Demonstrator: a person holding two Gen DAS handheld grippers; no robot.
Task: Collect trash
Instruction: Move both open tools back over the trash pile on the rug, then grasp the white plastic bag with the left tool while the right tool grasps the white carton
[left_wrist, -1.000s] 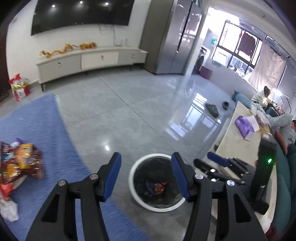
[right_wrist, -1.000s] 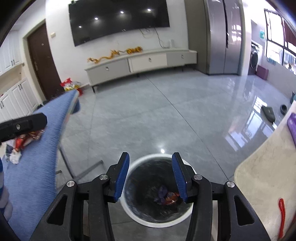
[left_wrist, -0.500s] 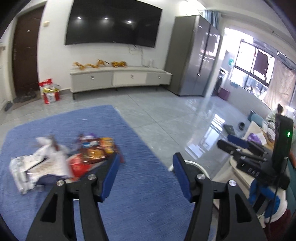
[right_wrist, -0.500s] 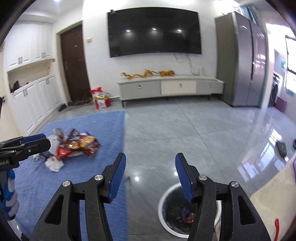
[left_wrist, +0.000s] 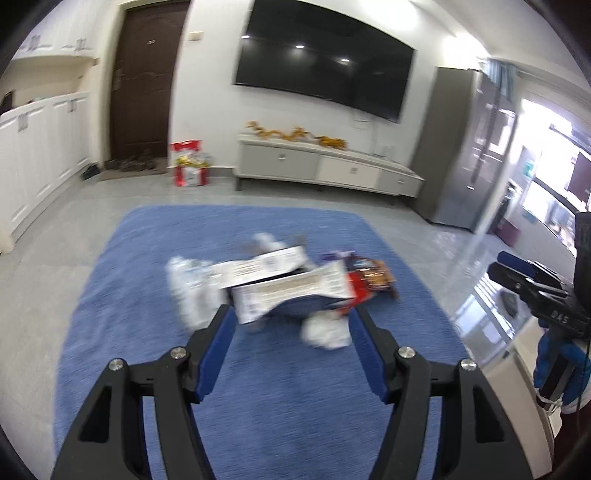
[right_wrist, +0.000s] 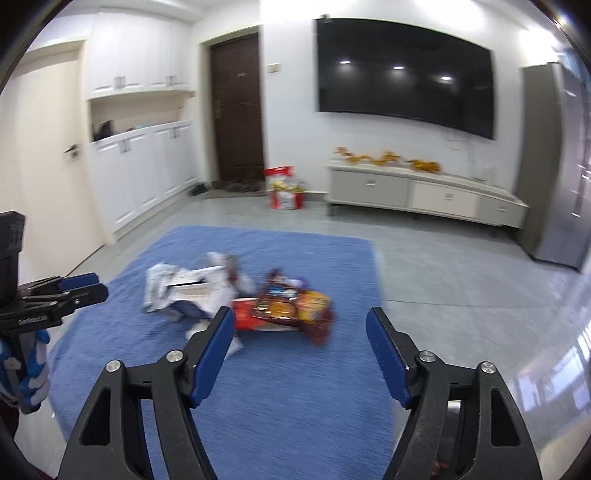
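Observation:
A heap of trash lies on the blue rug (left_wrist: 155, 295) (right_wrist: 303, 398): a white printed carton (left_wrist: 288, 284) (right_wrist: 195, 286), crumpled white paper (left_wrist: 325, 332), a clear wrapper (left_wrist: 188, 291) and red and brown snack bags (left_wrist: 369, 280) (right_wrist: 291, 306). My left gripper (left_wrist: 291, 328) hangs just short of the carton and paper, its jaws opening with nothing between them. My right gripper (right_wrist: 301, 332) points at the snack bags from a little farther back, its jaws also opening and empty. Each gripper shows at the edge of the other's view. The bin is out of sight.
Grey tile floor (right_wrist: 461, 280) surrounds the rug. A low TV cabinet (left_wrist: 325, 171) (right_wrist: 424, 194) stands under a wall television. A red bag (left_wrist: 190, 168) (right_wrist: 284, 188) sits by the dark door. White cupboards (right_wrist: 140, 170) line the left wall. A tall grey fridge (left_wrist: 465, 162) stands at right.
Both grippers swung away from the white bin toward the trash heap on the rug. The bin has left both views. Both sets of jaws have spread wider.

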